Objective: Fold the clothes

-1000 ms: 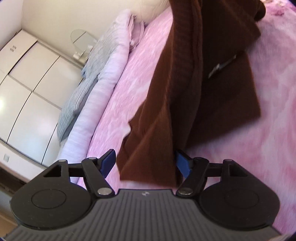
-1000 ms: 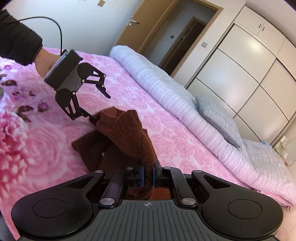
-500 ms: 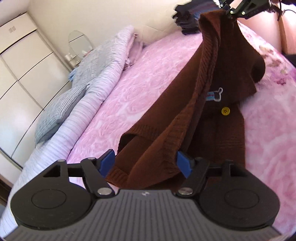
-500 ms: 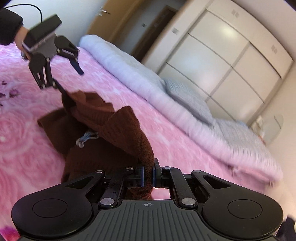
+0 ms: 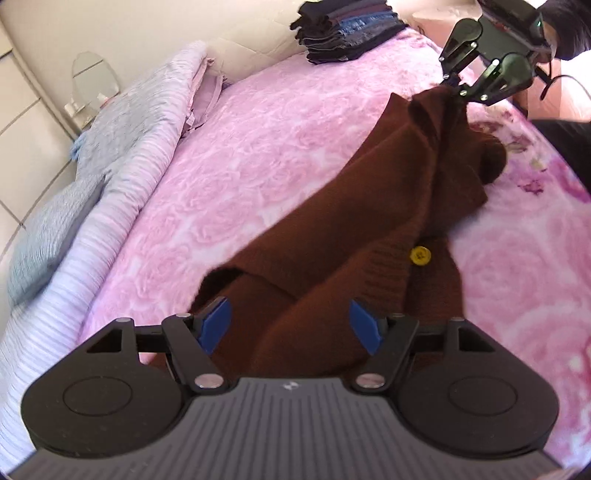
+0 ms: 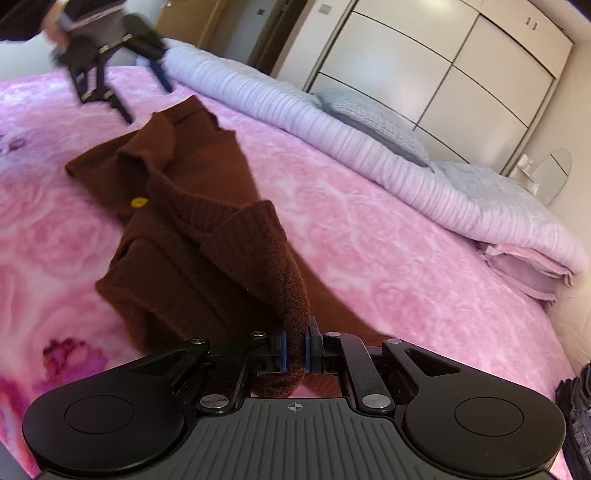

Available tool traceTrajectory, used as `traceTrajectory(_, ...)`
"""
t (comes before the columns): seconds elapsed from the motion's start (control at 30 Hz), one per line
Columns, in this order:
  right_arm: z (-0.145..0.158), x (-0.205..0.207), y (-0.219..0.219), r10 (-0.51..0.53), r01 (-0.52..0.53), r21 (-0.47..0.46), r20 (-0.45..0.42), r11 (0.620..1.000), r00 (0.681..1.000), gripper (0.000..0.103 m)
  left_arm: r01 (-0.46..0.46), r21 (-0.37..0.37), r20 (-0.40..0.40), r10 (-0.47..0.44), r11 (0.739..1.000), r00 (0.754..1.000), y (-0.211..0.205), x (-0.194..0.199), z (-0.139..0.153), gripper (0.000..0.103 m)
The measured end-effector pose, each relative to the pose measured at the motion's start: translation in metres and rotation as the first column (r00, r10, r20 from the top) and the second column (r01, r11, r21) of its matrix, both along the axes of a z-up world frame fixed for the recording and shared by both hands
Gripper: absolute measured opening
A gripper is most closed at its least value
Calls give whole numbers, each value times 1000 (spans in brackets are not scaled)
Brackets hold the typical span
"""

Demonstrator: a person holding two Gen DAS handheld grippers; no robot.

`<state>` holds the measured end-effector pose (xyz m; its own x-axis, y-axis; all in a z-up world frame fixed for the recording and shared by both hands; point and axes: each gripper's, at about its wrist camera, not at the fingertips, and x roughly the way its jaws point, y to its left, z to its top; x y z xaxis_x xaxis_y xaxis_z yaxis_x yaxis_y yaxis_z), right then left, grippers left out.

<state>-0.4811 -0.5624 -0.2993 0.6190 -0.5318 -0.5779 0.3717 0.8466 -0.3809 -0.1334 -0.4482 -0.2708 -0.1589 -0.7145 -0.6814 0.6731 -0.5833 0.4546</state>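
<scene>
1. Your right gripper point(image 6: 294, 349) is clamped nearly shut on a folded edge of the brown knitted cardigan point(image 6: 192, 236); the knit bulges out between its blue pads point(image 6: 283, 350).
2. From that pinch the cardigan slopes down and away across the pink rose-patterned blanket point(image 6: 388, 251), most of it lying on the bed with a yellow button point(image 6: 138, 202) showing on its front.
3. Your left gripper point(image 5: 290, 325) stands wide apart, blue pads point(image 5: 364, 325) clear on either side, gripping nothing; the near end of the cardigan point(image 5: 369, 221) lies beneath and between them.
4. In the right wrist view that left gripper point(image 6: 110, 62) hovers blurred above the far end of the garment, its fingers spread.
5. In the left wrist view your right gripper point(image 5: 452, 86) holds the cardigan's far top corner.
6. A rolled lilac quilt point(image 6: 369, 147) and a grey pillow point(image 6: 373, 122) run along the bed's far side, against white wardrobes point(image 6: 443, 66).
7. A stack of folded dark clothes point(image 5: 343, 29) sits at the far end of the bed.
</scene>
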Motion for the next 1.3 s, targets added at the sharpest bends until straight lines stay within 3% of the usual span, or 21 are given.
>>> traceTrajectory(0.2,-1,-4,-1,3,-4,24,36,1000,999,7,115,132,135,-132,985,982,-38,-24,-42,63)
traceTrajectory(0.3,-2,-5,-3,14,-16,38,39,999,999,8,140,214,146,-173,967,974,-45,-31,-58,44)
traceTrajectory(0.4,-8,-5,-6,25,-27,54,32,998,999,12,147,231,146,-184,962,972,-41,-32,-64,29)
traceTrajectory(0.47,-12,-2,-9,18,-20,75,35,997,999,13,143,235,148,-181,961,972,-38,-32,-63,10)
traceTrajectory(0.5,-12,-1,-11,15,-19,92,40,996,999,13,142,221,155,-178,965,972,-35,-33,-62,8)
traceTrajectory(0.63,-5,-2,-10,13,-23,134,73,991,997,11,123,166,119,-144,978,982,-24,-25,-45,8)
traceTrajectory(0.7,1,-5,-6,14,-23,110,85,994,996,8,99,145,102,-114,985,988,-25,-17,-37,18)
traceTrajectory(0.77,6,-9,-2,14,-22,92,91,996,996,7,74,131,92,-86,989,992,-27,-8,-32,43)
traceTrajectory(0.8,7,-11,0,14,-22,85,94,996,996,7,63,136,91,-76,989,993,-29,-5,-32,46)
traceTrajectory(0.93,2,-9,4,33,-40,85,80,996,996,7,70,234,118,-100,970,988,-44,-4,-56,45)
traceTrajectory(1.0,-2,-7,4,39,-46,93,76,995,996,7,70,266,97,-99,961,990,-48,-3,-63,34)
traceTrajectory(1.03,-3,-6,2,36,-43,96,74,994,997,7,68,273,84,-94,960,992,-49,-3,-64,15)
traceTrajectory(1.1,-4,-5,-1,27,-35,102,71,994,997,7,55,246,78,-76,968,994,-44,-3,-60,7)
traceTrajectory(1.17,3,-4,-2,18,-25,89,78,996,997,7,14,164,45,-22,986,999,-33,1,-44,6)
traceTrajectory(1.23,19,-4,-2,13,-19,59,101,998,995,7,-69,55,-45,71,996,996,-18,10,-15,6)
traceTrajectory(1.3,44,-4,3,19,-19,2,135,1000,991,7,-164,-74,-150,152,984,977,5,18,22,5)
